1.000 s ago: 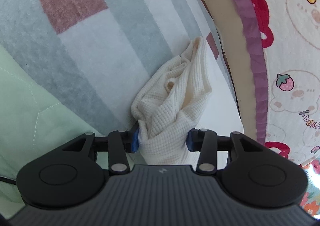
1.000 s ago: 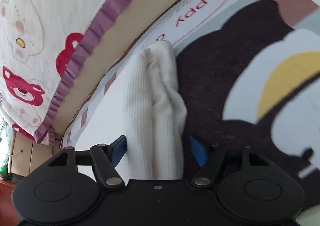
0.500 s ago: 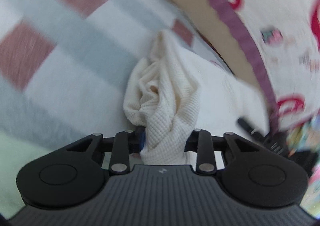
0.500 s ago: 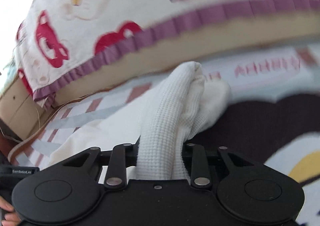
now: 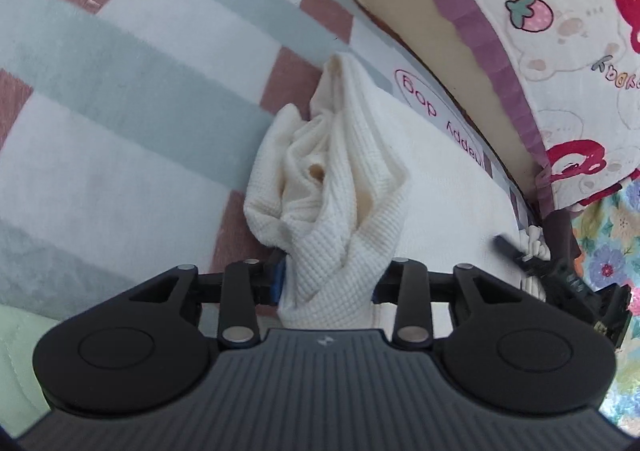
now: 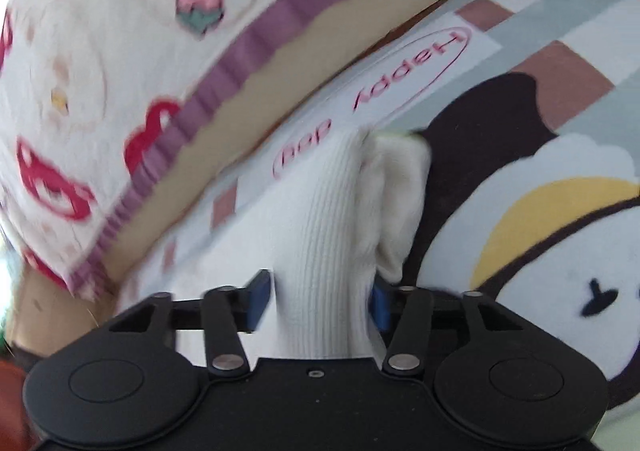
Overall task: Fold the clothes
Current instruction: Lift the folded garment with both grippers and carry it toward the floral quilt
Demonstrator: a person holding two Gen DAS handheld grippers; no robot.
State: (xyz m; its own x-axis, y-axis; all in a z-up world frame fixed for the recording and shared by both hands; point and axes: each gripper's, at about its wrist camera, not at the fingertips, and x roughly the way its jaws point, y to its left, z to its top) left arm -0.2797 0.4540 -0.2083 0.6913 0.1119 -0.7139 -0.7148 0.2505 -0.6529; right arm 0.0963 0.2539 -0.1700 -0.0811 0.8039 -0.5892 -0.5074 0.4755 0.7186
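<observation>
the cloth, a cream waffle-knit piece, lies bunched on the blanket, stretched between the two grippers. its far tip in the left view peaks just short of the blanket's top edge, near the oval "happy" label. the left gripper pinches one gathered end; its jaws have just been opening a little, yet the pads still press the cloth on both sides. the right gripper has the other end between its fingers; its jaws have just been opening, a gap shows at the left pad, the right pad is beside the cloth, so this grip looks loose.

beyond the label the blanket's edge meets a tan strip, then the purple frill of a bear-print quilt, so room is tight that way. away from the label, the striped blanket lies open and flat. the right gripper shows at the left view's right edge.
</observation>
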